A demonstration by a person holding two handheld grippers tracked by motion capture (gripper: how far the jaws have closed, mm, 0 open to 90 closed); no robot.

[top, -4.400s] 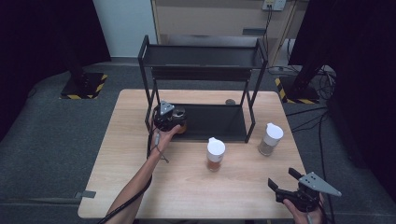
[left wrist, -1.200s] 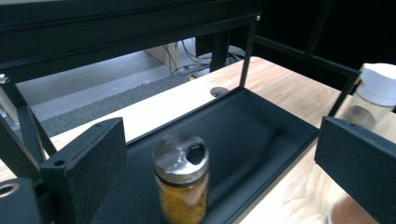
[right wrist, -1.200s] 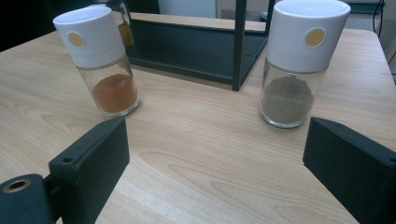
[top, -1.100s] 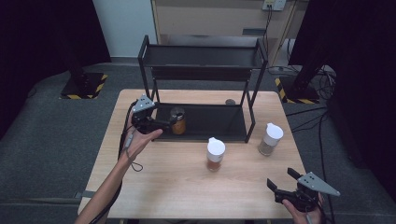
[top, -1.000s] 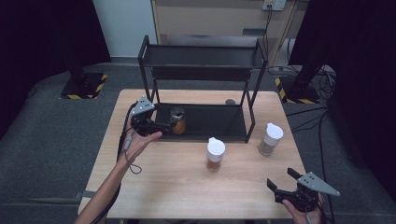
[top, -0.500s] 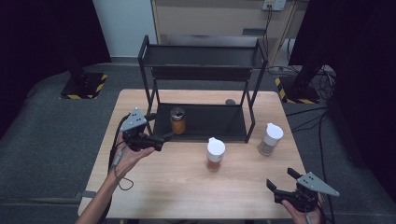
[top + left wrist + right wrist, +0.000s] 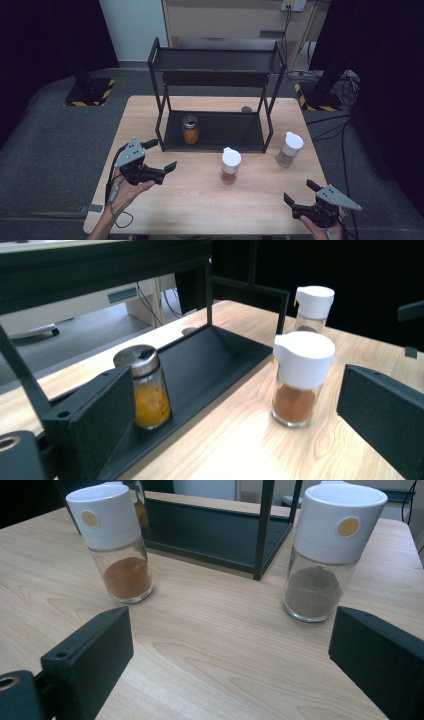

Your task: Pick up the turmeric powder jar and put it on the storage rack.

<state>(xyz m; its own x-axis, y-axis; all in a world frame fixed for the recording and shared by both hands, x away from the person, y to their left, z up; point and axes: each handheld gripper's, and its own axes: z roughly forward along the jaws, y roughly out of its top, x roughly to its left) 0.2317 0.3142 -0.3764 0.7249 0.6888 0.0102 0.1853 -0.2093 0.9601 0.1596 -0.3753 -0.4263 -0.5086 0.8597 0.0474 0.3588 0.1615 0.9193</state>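
Your left gripper (image 7: 159, 156) hangs empty, jaws spread wide. Just beyond it the yellow-spice jar (image 7: 190, 129) stands upright on the lower shelf of the black rack (image 7: 216, 55), which looks like a placing step done. Ahead and to its right, the orange-spice jar (image 7: 230, 165) on the wooden table (image 7: 200, 200) seems the likely next pick: you would line the jaws around its glass. Your right gripper (image 7: 301, 197) is likewise wide open and empty, with the grey-spice jar (image 7: 289, 149) beyond it. Grey carpet and dark curtains surround the table.
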